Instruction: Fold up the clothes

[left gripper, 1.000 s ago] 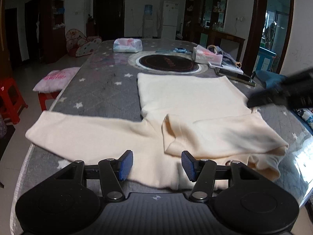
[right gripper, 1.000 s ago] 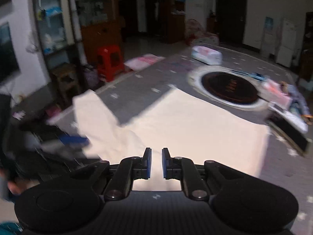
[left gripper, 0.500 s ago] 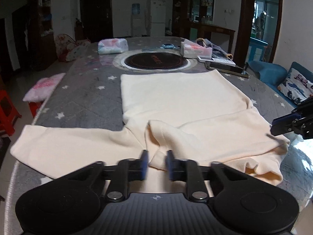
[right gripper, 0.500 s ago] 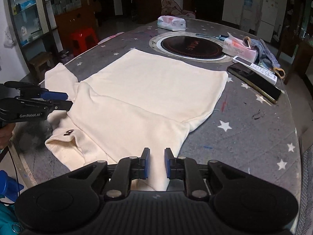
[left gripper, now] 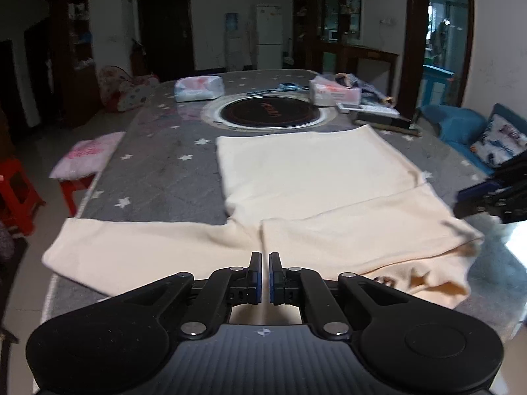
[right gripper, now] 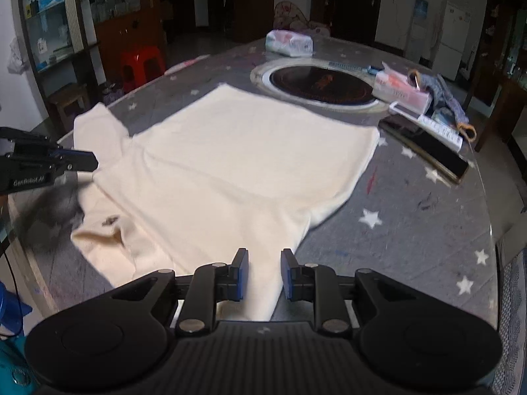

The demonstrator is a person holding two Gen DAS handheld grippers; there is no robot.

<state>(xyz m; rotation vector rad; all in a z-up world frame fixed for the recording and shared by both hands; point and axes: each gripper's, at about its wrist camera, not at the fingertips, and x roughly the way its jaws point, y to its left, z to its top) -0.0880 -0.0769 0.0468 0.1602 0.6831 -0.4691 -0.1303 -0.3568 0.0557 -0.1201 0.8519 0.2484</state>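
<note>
A cream long-sleeved top [left gripper: 313,177] lies flat on the grey star-patterned table [left gripper: 158,171]. One sleeve is folded across the body; the other sleeve [left gripper: 131,247] stretches out to the left. My left gripper [left gripper: 265,276] is shut and empty, held over the near edge of the top by the collar. My right gripper [right gripper: 263,273] is slightly open, held over the folded shoulder edge of the top [right gripper: 230,171] with cloth showing between its fingers. Each gripper shows in the other's view: the right one [left gripper: 487,197] and the left one [right gripper: 49,161].
A round dark hotplate [left gripper: 268,113] is set into the table beyond the top. A tissue pack [left gripper: 199,88], a box [left gripper: 334,93], a remote and a dark phone [right gripper: 428,151] lie at the far side. Red stools [left gripper: 16,194] stand left of the table.
My left gripper closed and pulled back from the collar. My right gripper opened a little. The folded sleeve lies flatter across the body.
</note>
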